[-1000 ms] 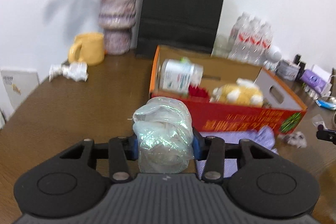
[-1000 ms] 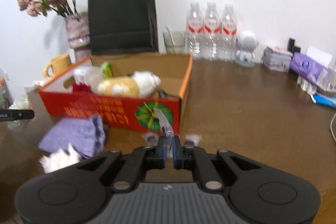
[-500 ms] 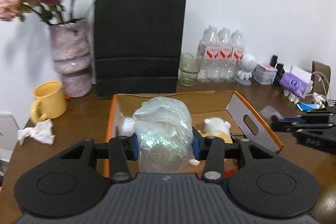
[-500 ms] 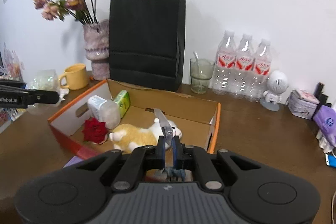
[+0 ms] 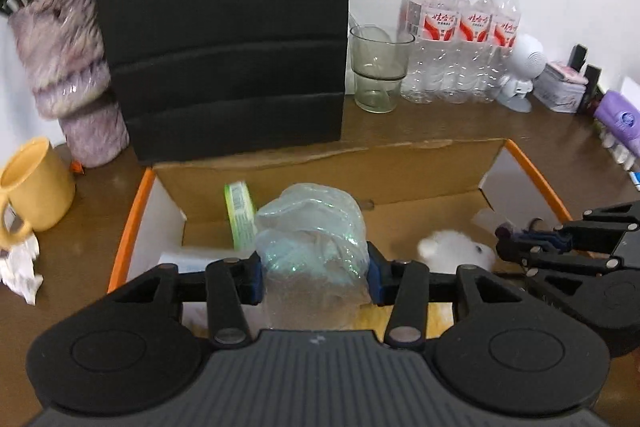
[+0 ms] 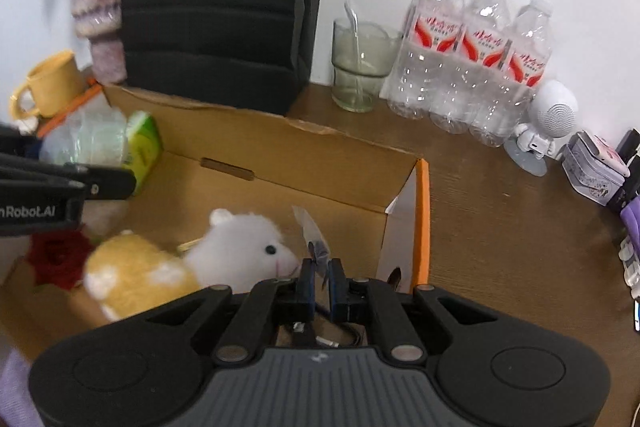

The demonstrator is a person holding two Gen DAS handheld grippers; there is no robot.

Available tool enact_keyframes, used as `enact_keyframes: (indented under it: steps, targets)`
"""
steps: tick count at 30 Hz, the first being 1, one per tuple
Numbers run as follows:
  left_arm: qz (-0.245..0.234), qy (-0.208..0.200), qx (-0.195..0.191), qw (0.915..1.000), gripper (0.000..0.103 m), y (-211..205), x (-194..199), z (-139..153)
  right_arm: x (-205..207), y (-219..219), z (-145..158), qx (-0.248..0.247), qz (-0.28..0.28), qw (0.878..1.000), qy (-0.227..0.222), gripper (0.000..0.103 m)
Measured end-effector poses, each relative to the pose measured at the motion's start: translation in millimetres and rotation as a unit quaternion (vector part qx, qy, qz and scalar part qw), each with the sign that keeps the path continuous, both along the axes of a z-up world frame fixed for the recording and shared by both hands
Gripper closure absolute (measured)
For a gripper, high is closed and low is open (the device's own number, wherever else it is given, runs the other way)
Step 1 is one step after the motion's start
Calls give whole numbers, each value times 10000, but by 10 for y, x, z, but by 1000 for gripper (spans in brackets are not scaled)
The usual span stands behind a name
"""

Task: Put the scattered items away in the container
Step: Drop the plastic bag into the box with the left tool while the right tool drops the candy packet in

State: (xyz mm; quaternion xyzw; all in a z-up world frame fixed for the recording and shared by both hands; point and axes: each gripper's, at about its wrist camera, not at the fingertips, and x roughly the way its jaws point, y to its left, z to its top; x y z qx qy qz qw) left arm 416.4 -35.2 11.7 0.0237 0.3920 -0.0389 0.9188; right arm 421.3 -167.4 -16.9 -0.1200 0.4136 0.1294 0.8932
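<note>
- The left tongs [image 5: 314, 269] squeeze a crumpled clear plastic bottle [image 5: 312, 259] and hold it over the cardboard box [image 5: 328, 167] on the bench [image 6: 500, 227].
- The right tongs [image 6: 320, 277] are nearly closed on a thin shiny scrap, maybe a wrapper [image 6: 310, 233]; it is blurry.
- Inside the box lie a toy sheep [image 6: 236, 251], a red flower [image 6: 56, 255] and a green pack [image 6: 142, 143].

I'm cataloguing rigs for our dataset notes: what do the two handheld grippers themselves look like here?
Both the left gripper and the right gripper are matte black plastic: a ribbed grey-black body, two round side lobes, and scissor-like linkage arms with silver pivot pins. Their fingers carry blue pads. White lettering ending "Robot.AI" shows on the left gripper's side in the right wrist view. No cables or sleeves show.
</note>
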Motion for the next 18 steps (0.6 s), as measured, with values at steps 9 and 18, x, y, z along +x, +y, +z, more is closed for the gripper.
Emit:
enact_keyframes:
  steps: [9,18]
  targets:
    - [-64,140,42,9999,40,-80,131,-87,125,-5,-68,65,-80,9999,88,82]
    - [-85,-82,0,9999,11,-82,35,2,3,-106,110,182,24,9996,-204,37]
